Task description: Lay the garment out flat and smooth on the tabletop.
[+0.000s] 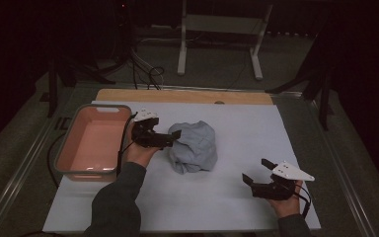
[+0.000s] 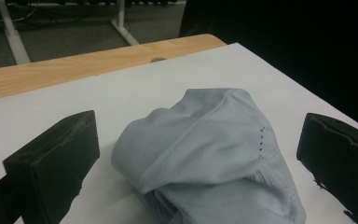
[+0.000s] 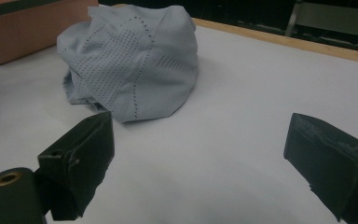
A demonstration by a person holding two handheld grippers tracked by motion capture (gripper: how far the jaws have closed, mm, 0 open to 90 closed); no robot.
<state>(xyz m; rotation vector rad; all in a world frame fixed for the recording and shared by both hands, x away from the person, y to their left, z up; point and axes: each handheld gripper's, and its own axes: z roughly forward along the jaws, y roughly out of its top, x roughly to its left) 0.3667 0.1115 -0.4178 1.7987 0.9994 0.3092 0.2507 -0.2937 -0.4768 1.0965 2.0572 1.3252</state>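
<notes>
Grey cloth (image 1: pixel 194 146): crumpled into a loose mound near the middle of the white sheet (image 1: pixel 246 123) that covers the table. Rows of small perforations visible on its fabric in both gripper views; a seam runs over the top of the mound.

Pink tub (image 1: pixel 94 142): sits at the left edge of the sheet, well left of the cloth, grey rim. Interior shows bare pink floor.

Left gripper (image 1: pixel 173 138): between tub and cloth, held in the left hand (image 1: pixel 139 153), pointing to the right at the cloth's left flank. Jaws spread wide; in the left gripper view the cloth lies ahead and between the two black pads (image 2: pixel 58 158), neither pad pressing on it. Forearm in a dark sleeve comes up from the bottom edge.

Right gripper (image 1: pixel 256 172): near the front right of the sheet, well apart from the cloth, aimed up-left toward it. Jaws spread, nothing between them but bare sheet.

Wooden table edge (image 1: pixel 182 96) shows beyond the sheet.
</notes>
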